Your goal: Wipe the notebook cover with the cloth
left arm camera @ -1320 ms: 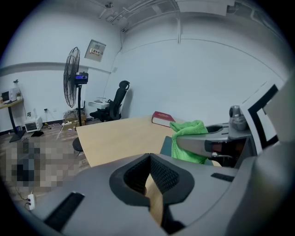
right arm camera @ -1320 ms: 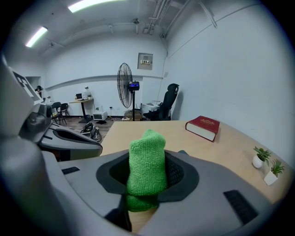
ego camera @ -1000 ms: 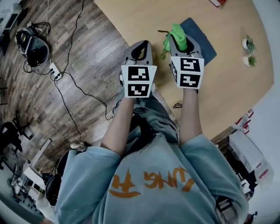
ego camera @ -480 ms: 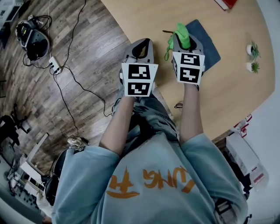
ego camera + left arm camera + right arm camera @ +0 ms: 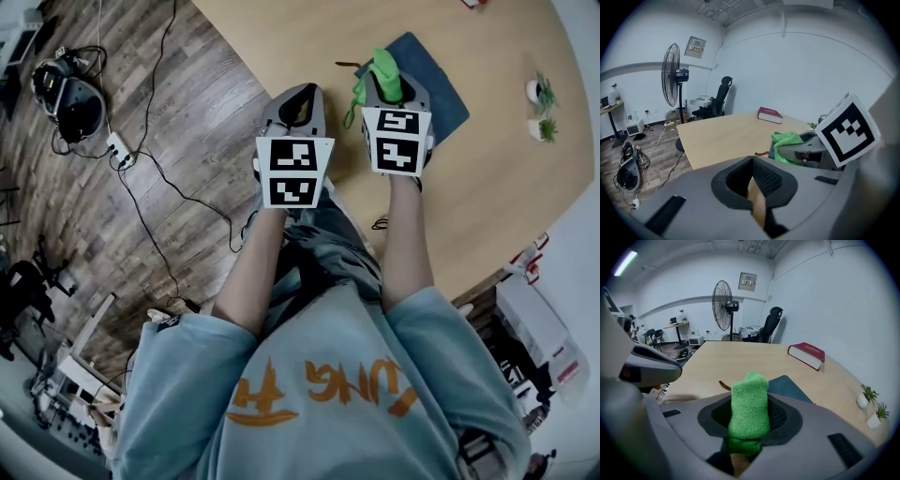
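One notebook (image 5: 442, 91) on tan table (image 5: 300, 37), plank floor (image 5: 187, 112).

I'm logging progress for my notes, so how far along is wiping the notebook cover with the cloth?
Done: the green cloth is picked up and clamped in the right gripper. In hand: that gripper is held at the near edge of the blue notebook; contact with the cover can't be confirmed. Left: the wiping itself. The left gripper sits alongside, jaws together, holding nothing.

Fuzzy green cloth (image 5: 749, 404), matt blue notebook cover (image 5: 448, 94), smooth pale wood table (image 5: 281, 37), wood-plank floor (image 5: 187, 112)
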A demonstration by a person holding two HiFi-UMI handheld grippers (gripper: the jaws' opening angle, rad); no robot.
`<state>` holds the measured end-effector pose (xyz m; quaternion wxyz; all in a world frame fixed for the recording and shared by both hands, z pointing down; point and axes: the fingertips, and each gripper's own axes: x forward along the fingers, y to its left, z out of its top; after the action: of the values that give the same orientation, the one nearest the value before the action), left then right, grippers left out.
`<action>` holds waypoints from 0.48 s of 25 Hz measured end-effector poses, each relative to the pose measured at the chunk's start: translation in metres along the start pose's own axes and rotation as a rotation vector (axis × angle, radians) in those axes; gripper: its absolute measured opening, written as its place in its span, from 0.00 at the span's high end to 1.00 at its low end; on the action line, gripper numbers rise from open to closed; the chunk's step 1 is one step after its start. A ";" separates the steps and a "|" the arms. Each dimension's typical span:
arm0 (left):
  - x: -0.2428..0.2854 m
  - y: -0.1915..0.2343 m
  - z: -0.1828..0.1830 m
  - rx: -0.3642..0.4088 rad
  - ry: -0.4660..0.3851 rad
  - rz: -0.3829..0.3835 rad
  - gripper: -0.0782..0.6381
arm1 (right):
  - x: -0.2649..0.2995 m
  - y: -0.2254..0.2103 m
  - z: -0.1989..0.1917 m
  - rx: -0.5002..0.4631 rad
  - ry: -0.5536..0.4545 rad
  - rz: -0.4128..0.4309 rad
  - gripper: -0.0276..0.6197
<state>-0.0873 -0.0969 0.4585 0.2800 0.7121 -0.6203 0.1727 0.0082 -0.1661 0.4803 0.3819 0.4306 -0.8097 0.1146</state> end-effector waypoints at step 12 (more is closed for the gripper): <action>0.004 -0.024 -0.004 0.031 0.016 -0.043 0.87 | -0.010 -0.012 -0.014 0.042 -0.001 -0.003 0.75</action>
<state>-0.0623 -0.0957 0.4597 0.2776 0.7281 -0.5997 0.1820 0.0282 -0.1596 0.4812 0.3727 0.4398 -0.8066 0.1306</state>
